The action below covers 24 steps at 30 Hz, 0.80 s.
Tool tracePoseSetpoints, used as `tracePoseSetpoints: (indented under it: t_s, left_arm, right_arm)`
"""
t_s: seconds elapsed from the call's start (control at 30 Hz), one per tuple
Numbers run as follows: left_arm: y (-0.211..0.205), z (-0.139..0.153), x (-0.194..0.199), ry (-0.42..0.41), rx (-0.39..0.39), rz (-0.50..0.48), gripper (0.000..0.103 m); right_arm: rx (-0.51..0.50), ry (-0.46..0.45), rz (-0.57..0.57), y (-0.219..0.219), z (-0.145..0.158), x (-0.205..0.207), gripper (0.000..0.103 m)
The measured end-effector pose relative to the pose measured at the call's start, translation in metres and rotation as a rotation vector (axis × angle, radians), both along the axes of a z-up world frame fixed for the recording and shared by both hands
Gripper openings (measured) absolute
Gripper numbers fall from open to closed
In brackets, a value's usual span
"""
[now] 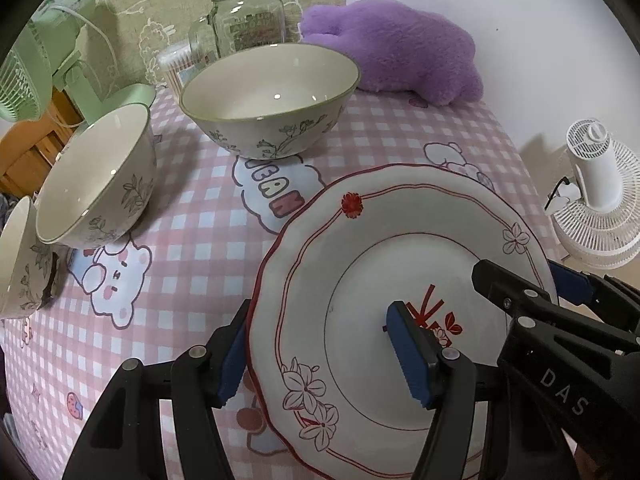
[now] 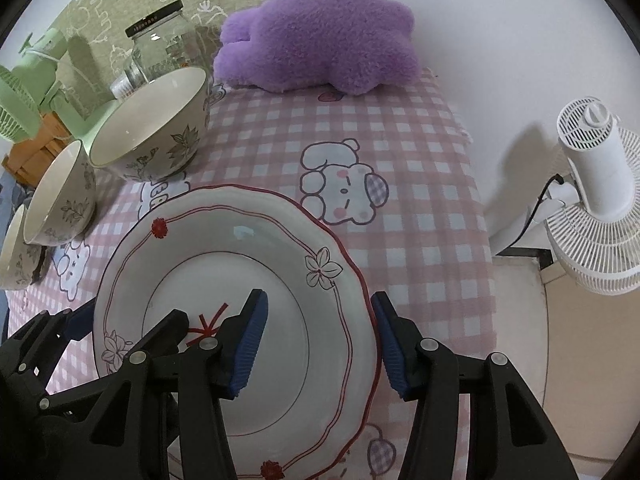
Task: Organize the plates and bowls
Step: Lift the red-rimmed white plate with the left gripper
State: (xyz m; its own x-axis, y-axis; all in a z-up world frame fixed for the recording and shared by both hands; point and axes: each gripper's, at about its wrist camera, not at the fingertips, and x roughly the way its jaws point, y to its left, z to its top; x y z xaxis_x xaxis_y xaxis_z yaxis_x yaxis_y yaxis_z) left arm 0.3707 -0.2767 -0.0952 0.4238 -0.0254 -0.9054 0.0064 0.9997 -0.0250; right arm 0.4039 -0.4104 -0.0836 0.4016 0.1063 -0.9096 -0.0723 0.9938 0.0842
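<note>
A white plate with red trim and flowers (image 1: pixel 384 216) lies on the pink checked tablecloth; it also shows in the right wrist view (image 2: pixel 224 236). My left gripper (image 1: pixel 324 348) straddles its left rim, one pad over the plate, one outside. My right gripper (image 2: pixel 320 344) straddles its right rim the same way. Both are wide apart, not clamped. A large floral bowl (image 1: pixel 268 100) stands behind the plate, a medium bowl (image 1: pixel 96 180) to the left, a small bowl (image 1: pixel 18 260) at the far left. The right wrist view shows the large bowl (image 2: pixel 152 124) and medium bowl (image 2: pixel 60 200).
A purple plush toy (image 1: pixel 396 48) lies at the table's back. A glass jar (image 1: pixel 248 16) and a cotton swab box (image 1: pixel 176 64) stand behind the large bowl. A green fan (image 1: pixel 48 60) is at back left, a white fan (image 2: pixel 596 196) off the table's right edge.
</note>
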Motion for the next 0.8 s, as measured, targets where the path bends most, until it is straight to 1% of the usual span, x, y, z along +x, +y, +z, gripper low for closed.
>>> tracePoseSetpoints:
  t_s: [0.27, 0.43, 0.6, 0.8]
  left_arm:
    - [0.004, 0.027, -0.013, -0.026, -0.004, -0.005, 0.067]
    - [0.011, 0.049, -0.03, -0.05, -0.012, -0.007, 0.067]
    - [0.016, 0.061, -0.048, -0.064, -0.02, -0.02, 0.067]
    - [0.022, 0.067, -0.08, -0.064, -0.025, -0.044, 0.067]
  right_arm:
    - [0.005, -0.025, -0.024, 0.001, 0.026, -0.016, 0.056]
    - [0.0, -0.052, -0.033, 0.007, 0.049, -0.033, 0.056]
    - [-0.005, -0.069, -0.048, 0.01, 0.067, -0.055, 0.056]
    - [-0.003, -0.062, -0.071, 0.014, 0.076, -0.09, 0.056]
